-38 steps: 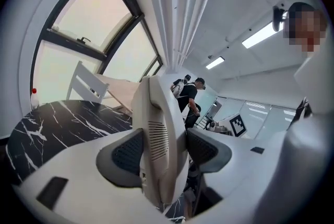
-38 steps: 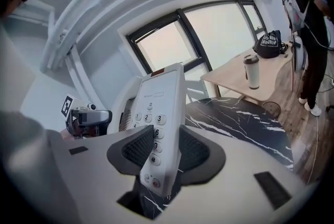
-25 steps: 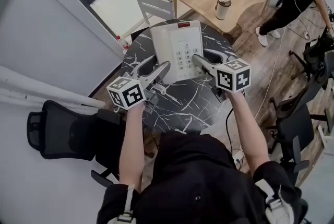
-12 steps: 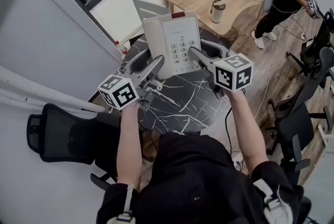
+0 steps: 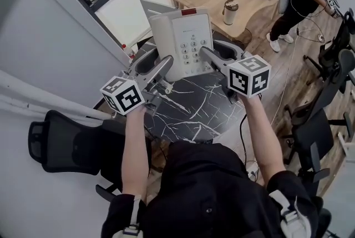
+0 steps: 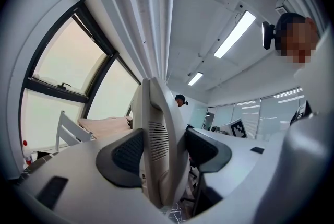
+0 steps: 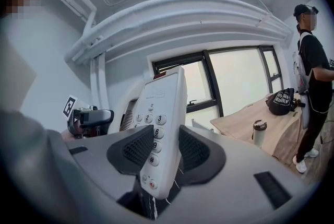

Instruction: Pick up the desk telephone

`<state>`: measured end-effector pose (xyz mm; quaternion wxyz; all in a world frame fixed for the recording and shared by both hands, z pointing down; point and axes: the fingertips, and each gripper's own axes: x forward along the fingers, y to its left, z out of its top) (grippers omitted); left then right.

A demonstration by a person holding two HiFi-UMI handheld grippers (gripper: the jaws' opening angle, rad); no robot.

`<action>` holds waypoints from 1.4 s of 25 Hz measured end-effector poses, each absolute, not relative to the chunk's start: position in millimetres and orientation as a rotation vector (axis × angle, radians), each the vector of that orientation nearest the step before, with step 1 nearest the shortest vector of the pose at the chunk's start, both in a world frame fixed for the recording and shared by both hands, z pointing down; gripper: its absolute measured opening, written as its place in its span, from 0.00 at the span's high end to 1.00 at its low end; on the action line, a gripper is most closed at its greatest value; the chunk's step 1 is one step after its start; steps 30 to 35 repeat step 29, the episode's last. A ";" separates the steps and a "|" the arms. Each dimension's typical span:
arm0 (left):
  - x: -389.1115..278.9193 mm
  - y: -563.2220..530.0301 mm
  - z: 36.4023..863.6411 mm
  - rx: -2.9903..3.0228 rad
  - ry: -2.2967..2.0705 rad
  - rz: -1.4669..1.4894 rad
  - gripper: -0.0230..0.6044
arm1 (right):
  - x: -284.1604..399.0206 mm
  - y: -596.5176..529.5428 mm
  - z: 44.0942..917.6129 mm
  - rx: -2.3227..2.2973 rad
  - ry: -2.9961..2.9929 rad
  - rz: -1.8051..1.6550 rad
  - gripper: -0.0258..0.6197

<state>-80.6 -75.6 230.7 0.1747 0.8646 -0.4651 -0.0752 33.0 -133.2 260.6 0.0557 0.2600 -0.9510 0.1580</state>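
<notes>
Got the desk telephone [image 5: 186,42] pinched from both sides: my left gripper [image 5: 161,65] is clamped on the handset edge, and my right gripper [image 5: 213,55] is clamped on the opposite edge, right by the keypad. Phone's up in the air between them over the round black marble table [image 5: 194,106], with its keypad facing up at me.
</notes>
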 end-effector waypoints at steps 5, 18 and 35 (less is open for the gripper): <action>-78.9 -73.7 228.7 2.456 -1.319 -0.196 0.53 | 34.3 -131.5 258.3 0.796 -2.889 0.468 0.70; -79.1 -73.7 229.8 2.454 -1.313 -0.185 0.53 | 33.5 -131.5 257.8 0.797 -2.880 0.449 0.70; -81.6 -72.3 233.5 2.445 -1.307 -0.185 0.53 | 31.5 -130.1 258.8 0.794 -2.868 0.420 0.70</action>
